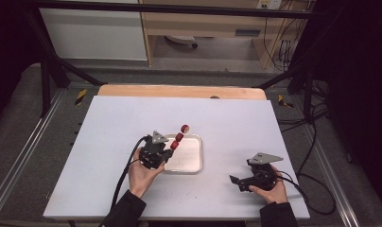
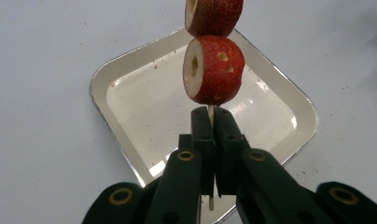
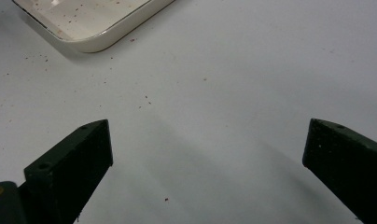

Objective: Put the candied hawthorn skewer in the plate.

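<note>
my left gripper [image 2: 212,122] clamped on skewer [image 2: 210,111] of red fruit pieces [image 2: 213,70] above tray [image 2: 130,98]; my right gripper [image 3: 207,144] jaws wide apart, holding nothing.

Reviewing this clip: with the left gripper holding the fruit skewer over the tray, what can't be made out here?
- Skewer top: in the left gripper view the upper edge cuts off the second fruit piece and anything beyond.
- Stick's gripped part: hidden between the left gripper's shut jaws.
- Kind of fruit: too small in the high view.
- Tray: in the right gripper view the top edge cuts off most of it.
- Right gripper jaw tips: small and dark in the high view.
</note>
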The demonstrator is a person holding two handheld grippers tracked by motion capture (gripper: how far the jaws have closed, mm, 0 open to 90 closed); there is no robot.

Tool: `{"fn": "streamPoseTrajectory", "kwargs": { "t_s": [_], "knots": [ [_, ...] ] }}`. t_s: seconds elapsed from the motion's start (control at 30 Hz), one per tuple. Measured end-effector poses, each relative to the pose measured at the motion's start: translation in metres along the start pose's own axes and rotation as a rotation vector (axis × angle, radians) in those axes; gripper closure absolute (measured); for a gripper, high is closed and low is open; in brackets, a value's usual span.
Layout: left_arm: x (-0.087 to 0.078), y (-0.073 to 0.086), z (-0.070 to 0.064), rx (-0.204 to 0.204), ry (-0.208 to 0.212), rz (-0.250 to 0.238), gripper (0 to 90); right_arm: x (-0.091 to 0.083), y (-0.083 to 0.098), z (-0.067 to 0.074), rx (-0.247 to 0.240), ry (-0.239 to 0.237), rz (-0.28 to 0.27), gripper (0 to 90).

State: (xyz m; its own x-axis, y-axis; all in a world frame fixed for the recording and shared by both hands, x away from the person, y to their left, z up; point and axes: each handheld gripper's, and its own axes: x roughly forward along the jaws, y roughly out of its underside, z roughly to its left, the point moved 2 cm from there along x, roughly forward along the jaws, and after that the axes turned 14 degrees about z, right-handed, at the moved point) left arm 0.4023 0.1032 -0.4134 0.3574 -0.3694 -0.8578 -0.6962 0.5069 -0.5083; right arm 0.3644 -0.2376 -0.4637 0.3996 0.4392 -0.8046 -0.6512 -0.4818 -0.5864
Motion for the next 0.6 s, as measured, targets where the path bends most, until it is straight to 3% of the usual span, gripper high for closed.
{"fn": "streamPoseTrajectory", "kwargs": {
  "t_s": [0.27,0.6],
  "knots": [
    [0.017,-0.001,-0.004,0.014,-0.010,0.071,88.4,-0.001,0.001,0.000,-0.001,-0.002,-0.004,2.2],
    [0.032,0.001,-0.004,0.000,-0.044,0.153,88.4,-0.001,0.001,0.000,0.004,-0.004,0.003,2.2]
  ]
}}
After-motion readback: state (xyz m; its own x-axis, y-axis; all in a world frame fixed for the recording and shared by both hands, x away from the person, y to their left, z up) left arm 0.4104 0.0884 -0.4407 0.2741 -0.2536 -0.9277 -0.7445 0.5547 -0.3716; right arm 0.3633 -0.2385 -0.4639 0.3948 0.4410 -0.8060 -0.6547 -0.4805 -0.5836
